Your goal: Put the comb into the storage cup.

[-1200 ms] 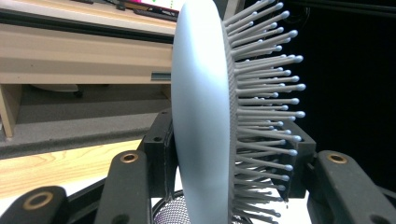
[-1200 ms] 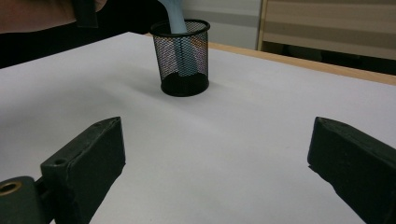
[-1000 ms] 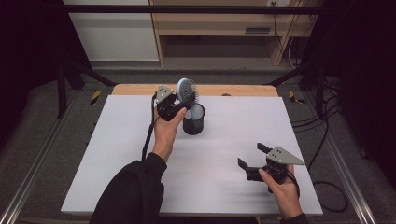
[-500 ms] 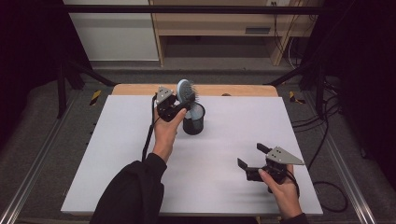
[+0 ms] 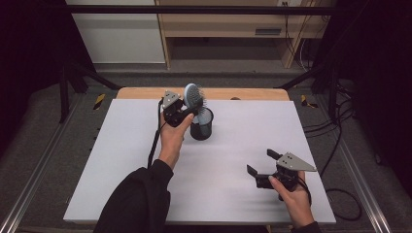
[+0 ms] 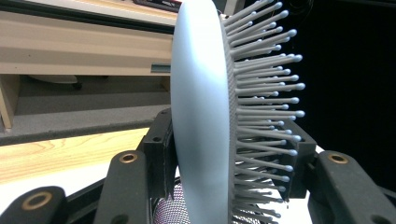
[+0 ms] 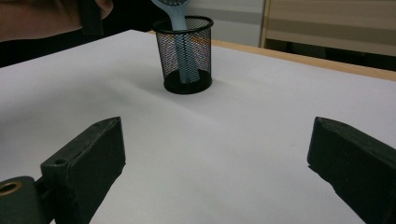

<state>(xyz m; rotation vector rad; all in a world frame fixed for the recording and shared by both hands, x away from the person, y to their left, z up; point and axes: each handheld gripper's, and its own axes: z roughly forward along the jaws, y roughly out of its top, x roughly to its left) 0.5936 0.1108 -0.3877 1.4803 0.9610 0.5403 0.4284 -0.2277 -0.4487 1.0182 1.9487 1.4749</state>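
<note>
White tabletop [image 5: 121, 160]; pale-blue bristled hairbrush [image 5: 193, 95] between left gripper [image 5: 180, 112] jaws, right gripper [image 5: 260, 164] jaws wide.

hairbrush [image 7: 173, 9] head: cut off by top edge | handle: behind mesh cup [image 7: 184, 53]

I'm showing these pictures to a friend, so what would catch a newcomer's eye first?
The pale blue hairbrush, clamped by its head in the left gripper near the table's far edge, with its handle standing in the black mesh cup. Next, the right gripper held open over the bare white table at the near right.
</note>
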